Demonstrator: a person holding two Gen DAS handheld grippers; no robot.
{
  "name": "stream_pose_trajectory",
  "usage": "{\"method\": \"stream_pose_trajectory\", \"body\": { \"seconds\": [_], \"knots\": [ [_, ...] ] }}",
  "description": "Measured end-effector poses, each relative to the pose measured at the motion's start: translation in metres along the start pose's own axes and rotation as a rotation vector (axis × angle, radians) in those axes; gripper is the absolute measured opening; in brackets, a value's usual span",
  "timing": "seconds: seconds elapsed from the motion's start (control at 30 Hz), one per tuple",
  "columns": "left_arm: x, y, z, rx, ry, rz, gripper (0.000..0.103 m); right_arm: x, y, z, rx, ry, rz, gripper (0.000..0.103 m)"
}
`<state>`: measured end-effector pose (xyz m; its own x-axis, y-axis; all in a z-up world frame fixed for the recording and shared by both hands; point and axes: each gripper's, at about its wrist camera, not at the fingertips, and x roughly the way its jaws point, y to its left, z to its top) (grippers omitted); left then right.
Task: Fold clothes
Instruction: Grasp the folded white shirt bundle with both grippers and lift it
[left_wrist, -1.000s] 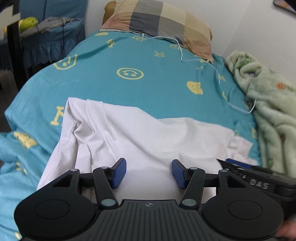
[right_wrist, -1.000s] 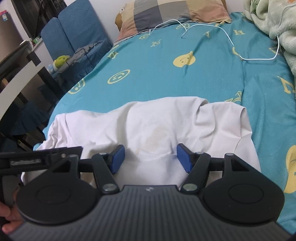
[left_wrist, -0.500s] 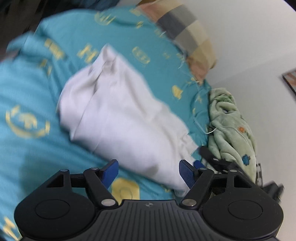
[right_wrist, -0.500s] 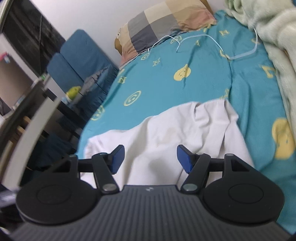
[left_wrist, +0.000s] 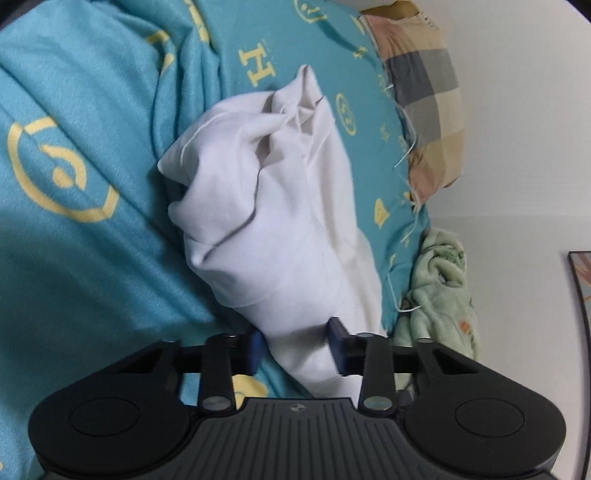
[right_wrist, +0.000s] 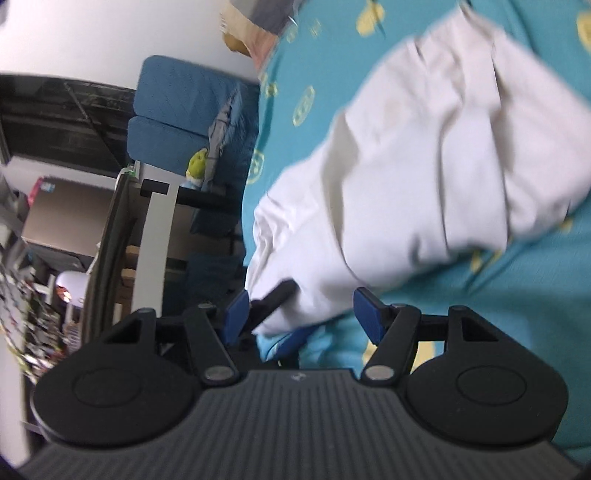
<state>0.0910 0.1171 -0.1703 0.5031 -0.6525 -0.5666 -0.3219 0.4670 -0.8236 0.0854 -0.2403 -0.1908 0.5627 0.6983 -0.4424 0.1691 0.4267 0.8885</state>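
The shirt lies bunched on the bed, the pillow behind it, the blanket beside the pillow.

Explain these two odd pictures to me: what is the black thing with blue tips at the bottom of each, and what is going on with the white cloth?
Each black thing is a hand-held pincer; a person holds one in each hand, and no robot arm is involved. A wide-angle camera on each looks forward along its two blue-tipped fingers, so each picture comes from one tool. In the left tool's view, the left gripper has its fingers closed in on a bunch of the white garment, apparently gripping it. In the right tool's view, the right gripper is open, with the garment's edge between its fingers. The garment lies crumpled on a teal bedspread with yellow symbols, near a checked pillow and a green blanket.
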Motion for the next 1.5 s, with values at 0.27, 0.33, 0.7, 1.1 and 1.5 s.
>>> {"method": "stream_pose_trajectory", "body": {
  "seconds": [0.27, 0.33, 0.7, 1.1, 1.5],
  "knots": [
    [-0.008, -0.018, 0.002, 0.065, -0.010, -0.045, 0.020, 0.012, -0.032, -0.001, 0.252, -0.025, 0.110, 0.066],
    [-0.006, -0.016, 0.003, 0.056, -0.003, -0.054, 0.019, 0.011, -0.039, 0.003, 0.278, -0.058, 0.114, 0.067],
    [0.009, -0.008, 0.017, 0.007, 0.030, -0.110, 0.045, 0.002, -0.045, 0.021, 0.327, -0.135, 0.132, 0.030],
    [0.039, 0.016, 0.024, -0.135, 0.047, -0.144, 0.046, -0.013, -0.024, 0.028, 0.151, -0.182, 0.061, 0.017],
    [0.006, -0.058, -0.013, -0.074, 0.101, -0.234, 0.023, -0.106, 0.027, 0.009, 0.064, -0.300, 0.097, 0.017]
  ]
}}
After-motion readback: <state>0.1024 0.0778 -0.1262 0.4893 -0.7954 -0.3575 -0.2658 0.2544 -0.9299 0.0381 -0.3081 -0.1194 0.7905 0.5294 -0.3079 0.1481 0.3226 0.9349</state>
